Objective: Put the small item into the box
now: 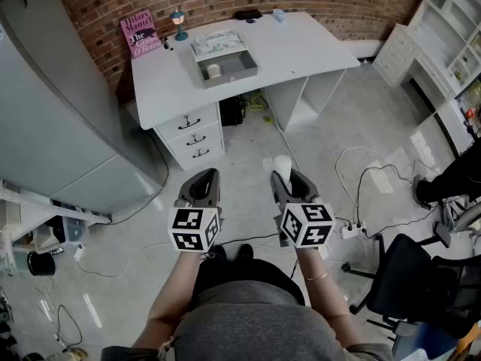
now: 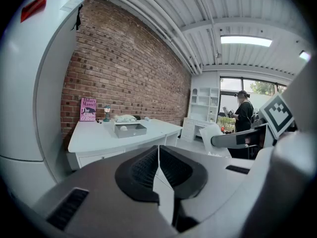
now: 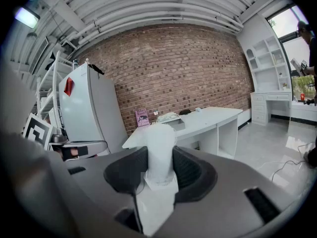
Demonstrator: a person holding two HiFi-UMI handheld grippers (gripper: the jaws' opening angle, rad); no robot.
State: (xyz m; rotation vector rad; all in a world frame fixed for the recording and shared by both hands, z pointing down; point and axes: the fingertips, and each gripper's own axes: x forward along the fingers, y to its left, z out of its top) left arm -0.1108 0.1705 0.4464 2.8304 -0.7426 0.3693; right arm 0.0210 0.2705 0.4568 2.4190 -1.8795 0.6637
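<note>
My right gripper (image 3: pixel 159 170) is shut on a small white cylindrical item (image 3: pixel 160 150), which sticks out past the jaws; in the head view the white item (image 1: pixel 282 164) shows at the tip of the right gripper (image 1: pixel 289 186). My left gripper (image 2: pixel 158 165) is shut with nothing between its pads, and the head view has the left gripper (image 1: pixel 201 189) beside the right one, over the floor. The grey open box (image 1: pixel 225 67) sits far ahead on the white desk (image 1: pixel 301 51), with a small white object inside. The box (image 2: pixel 130 129) and the box (image 3: pixel 174 124) also show small in both gripper views.
A pink book (image 1: pixel 140 33) and a small lamp (image 1: pixel 179 24) stand at the desk's back left against the brick wall. A grey fridge (image 1: pixel 52 126) is at the left. Cables and a power strip (image 1: pixel 352 230) lie on the floor; a black chair (image 1: pixel 421 284) stands at right. A person (image 2: pixel 243 114) stands by the window.
</note>
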